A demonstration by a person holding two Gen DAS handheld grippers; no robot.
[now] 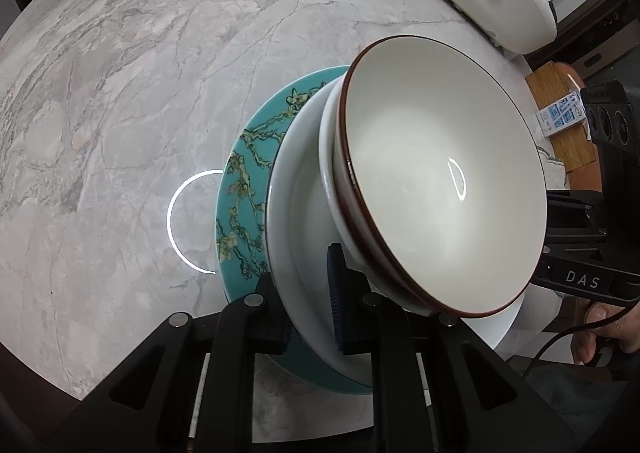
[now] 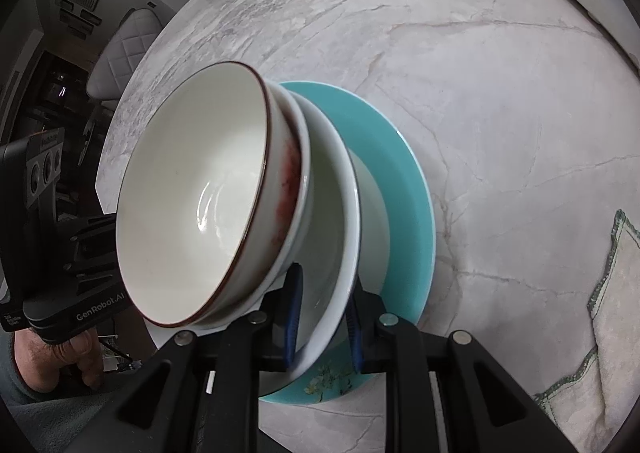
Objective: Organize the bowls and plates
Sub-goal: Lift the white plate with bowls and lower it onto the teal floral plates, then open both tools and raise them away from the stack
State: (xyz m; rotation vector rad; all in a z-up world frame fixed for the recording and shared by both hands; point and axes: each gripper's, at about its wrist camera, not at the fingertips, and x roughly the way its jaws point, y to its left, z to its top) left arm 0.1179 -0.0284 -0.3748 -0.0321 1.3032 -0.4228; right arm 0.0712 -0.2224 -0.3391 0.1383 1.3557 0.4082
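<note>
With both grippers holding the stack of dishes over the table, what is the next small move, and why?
Probably lower the stack straight down and level until the teal plate rests flat on the table, before opening either gripper. The left gripper and right gripper each clamp the white plate rim from opposite sides, and the bowls sit loose on top, so tilting could slide them.

Two bowls (image 1: pixel 440 173), two plates (image 1: pixel 240 205), two claws (image 1: pixel 308 317).

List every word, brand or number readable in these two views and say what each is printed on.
"DAS" on the black body of the right tongs.
"GenRobot.AI" on the black body of the left tongs.
Blue and white packet on a wooden board: print too small to read.
Small labels on both camera housings: blurred, unreadable.
</note>
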